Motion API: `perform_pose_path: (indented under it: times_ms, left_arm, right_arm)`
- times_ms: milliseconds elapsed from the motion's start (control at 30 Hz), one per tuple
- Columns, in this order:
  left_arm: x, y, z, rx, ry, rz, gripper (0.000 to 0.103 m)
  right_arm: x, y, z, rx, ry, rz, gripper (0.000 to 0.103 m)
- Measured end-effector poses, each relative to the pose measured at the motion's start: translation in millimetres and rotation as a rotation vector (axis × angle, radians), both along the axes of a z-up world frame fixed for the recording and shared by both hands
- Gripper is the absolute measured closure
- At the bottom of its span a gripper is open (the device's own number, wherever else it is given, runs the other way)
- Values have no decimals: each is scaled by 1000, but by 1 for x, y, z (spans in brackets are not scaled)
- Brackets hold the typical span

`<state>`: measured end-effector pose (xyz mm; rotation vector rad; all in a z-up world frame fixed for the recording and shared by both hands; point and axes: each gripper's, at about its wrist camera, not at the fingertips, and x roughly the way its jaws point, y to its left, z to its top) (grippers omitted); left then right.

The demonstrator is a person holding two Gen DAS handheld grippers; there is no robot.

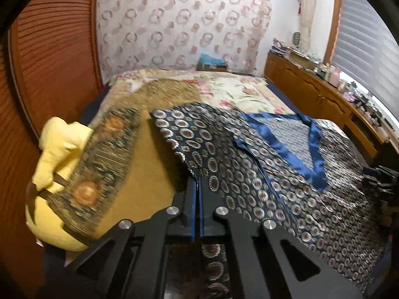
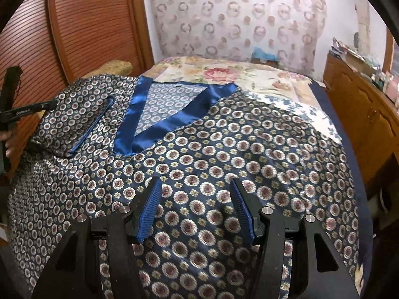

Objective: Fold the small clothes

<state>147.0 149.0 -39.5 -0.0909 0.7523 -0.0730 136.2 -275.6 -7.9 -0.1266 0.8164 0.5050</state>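
Patterned wallpaper and a louvred wooden door stand behind the bed with its floral cover (image 2: 224, 74), and on that bed lies the navy garment printed with small ringed medallions and trimmed at the neck with a shiny blue satin band (image 2: 199, 149), spread across most of the near half. Our left gripper (image 1: 198, 186) has its jaws pressed together on the garment's near edge, just below the satin neckline, with a fold of the cloth running down between the fingers. Our right gripper (image 2: 194, 194) hangs over the body of the garment, nearer us than the neckline, jaws about half apart and nothing between them. To fold well, we judge, the right should take the matching edge low and pinch one layer only (the slippery weave will likely slide), then both lift evenly so the crease runs straight. As for containers, a small box with blue stuff on top (image 1: 212, 63) sits at the bed's far end; we cannot tell its contents.
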Motion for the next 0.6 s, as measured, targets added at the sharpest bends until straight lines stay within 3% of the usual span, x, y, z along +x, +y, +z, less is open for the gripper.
perform_pose_path:
  times_ms: [200,367,600]
  left_arm:
    - [-2,10,7,2,-14,2,102]
    - [-22,-1,21,49,-85,-13,84]
    - [-46,-31,20,-4,-104,-124,74]
  right_arm:
    - [-6,-22,11,25,-18,-33,45]
    - [-12,-49,16,37,-32,-87,45]
    - [-20,-104,14,6,-37,-199,45]
